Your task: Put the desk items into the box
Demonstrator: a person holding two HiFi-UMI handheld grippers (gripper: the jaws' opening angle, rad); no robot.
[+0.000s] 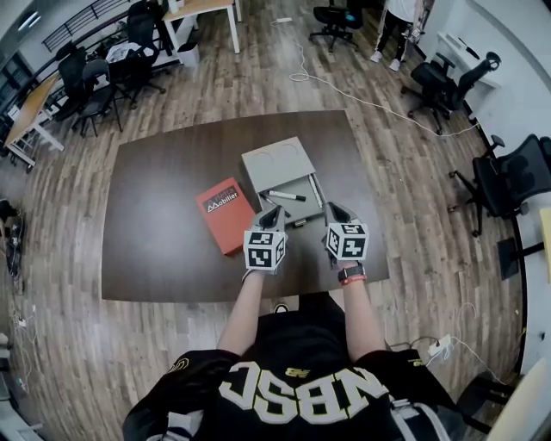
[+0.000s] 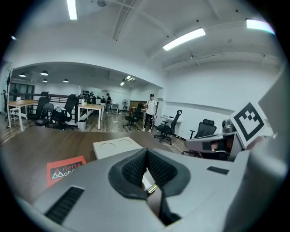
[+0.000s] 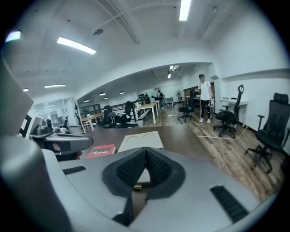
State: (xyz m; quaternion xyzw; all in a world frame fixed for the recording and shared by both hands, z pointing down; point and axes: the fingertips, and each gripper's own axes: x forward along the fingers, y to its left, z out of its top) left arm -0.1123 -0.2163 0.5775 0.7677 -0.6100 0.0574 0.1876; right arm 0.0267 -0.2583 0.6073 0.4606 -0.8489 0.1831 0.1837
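Overhead, two low (box [image 1: 274,159] shared)

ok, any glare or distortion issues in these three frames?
Head view: heavy fisheye, the table edges bow; light is even, no hard shadows. Left gripper view: black corners, ceiling light blown out. Right gripper view: same black corners, ceiling light blown out, background sharp.

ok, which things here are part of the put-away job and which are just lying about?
Job:
- grey box
- black marker inside it
- red booklet beside it

Just around:
- office chairs
- floor cable
- far desks
- standing person
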